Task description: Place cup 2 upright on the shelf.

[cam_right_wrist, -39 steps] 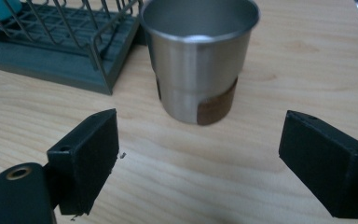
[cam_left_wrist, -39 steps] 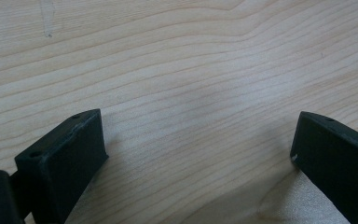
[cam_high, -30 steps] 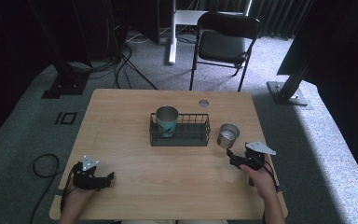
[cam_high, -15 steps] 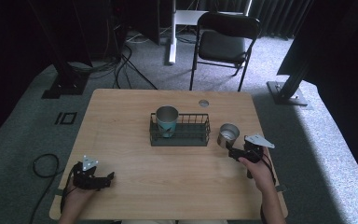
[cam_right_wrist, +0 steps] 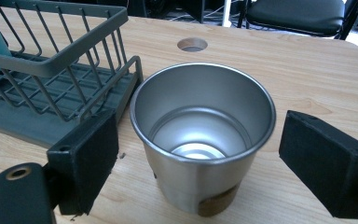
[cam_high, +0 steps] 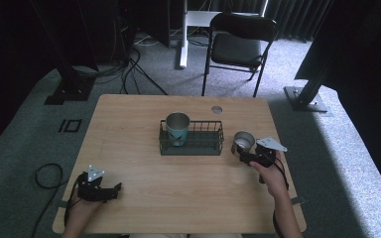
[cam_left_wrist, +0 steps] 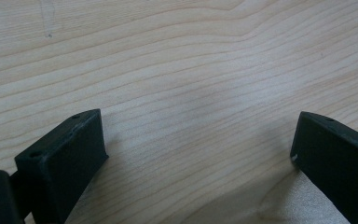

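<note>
A bare steel cup (cam_high: 242,142) (cam_right_wrist: 203,135) stands upright on the table just right of a dark wire rack (cam_high: 192,148) (cam_right_wrist: 42,65). My right gripper (cam_high: 244,156) (cam_right_wrist: 200,168) is open with its jaws either side of the cup, not touching it. A teal cup with a steel rim (cam_high: 177,128) stands in the rack's left end. My left gripper (cam_high: 113,190) (cam_left_wrist: 198,158) rests open on bare wood near the front left of the table, nothing between its jaws.
The wooden table (cam_high: 129,124) has a round cable hole (cam_high: 217,109) (cam_right_wrist: 192,45) behind the rack. A black folding chair (cam_high: 238,47) stands beyond the far edge. Cables lie on the carpet at the left (cam_high: 47,173).
My right gripper has moved forward toward the steel cup, so its jaws now flank it. The left gripper has stayed in place.
</note>
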Demonstrator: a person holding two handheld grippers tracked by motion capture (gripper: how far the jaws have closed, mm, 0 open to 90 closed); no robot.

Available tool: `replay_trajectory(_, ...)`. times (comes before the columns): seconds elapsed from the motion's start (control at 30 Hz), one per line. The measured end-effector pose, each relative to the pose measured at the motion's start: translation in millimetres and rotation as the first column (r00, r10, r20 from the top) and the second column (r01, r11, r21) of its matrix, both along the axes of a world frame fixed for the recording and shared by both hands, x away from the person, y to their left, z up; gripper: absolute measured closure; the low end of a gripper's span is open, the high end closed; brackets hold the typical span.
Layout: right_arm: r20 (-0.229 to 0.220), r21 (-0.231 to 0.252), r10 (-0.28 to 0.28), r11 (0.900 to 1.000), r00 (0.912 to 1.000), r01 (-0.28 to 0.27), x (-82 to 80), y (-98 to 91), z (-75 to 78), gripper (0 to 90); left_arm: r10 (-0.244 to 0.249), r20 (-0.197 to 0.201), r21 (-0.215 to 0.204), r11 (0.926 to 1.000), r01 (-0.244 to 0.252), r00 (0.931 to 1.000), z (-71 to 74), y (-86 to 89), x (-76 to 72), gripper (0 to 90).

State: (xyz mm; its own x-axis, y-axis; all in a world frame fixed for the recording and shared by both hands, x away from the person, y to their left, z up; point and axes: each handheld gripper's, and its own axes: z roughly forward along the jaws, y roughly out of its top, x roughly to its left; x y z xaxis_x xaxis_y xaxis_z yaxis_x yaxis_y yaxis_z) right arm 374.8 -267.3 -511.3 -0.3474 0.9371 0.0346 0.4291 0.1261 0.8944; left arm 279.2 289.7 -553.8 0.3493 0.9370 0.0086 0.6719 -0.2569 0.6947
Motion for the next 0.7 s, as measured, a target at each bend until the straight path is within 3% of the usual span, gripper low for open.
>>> replay_trajectory(0.57, 0.030, -0.043, -0.008, 0.9990, 0.9995, 0.010, 17.5, 8.0, -5.5, 11.6, 0.000, 0.000, -0.001, 1.0000, 0.000, 1.0000, 0.0, 0.0, 0.0, 3.6)
replay_trajectory(0.6, 0.030, -0.023, -0.012, 0.9996, 0.9995, 0.013, 19.2, 8.9, -6.3, 11.6, 0.000, 0.000, -0.001, 1.0000, 0.000, 1.0000, 0.0, 0.0, 0.0, 3.6)
replay_trajectory(0.7, 0.040, -0.023, -0.013, 0.9996, 0.9991, 0.014, 21.8, 9.3, -7.7, 11.5, 0.000, 0.000, 0.000, 1.0000, 0.000, 1.0000, 0.0, 0.0, 0.0, 3.6)
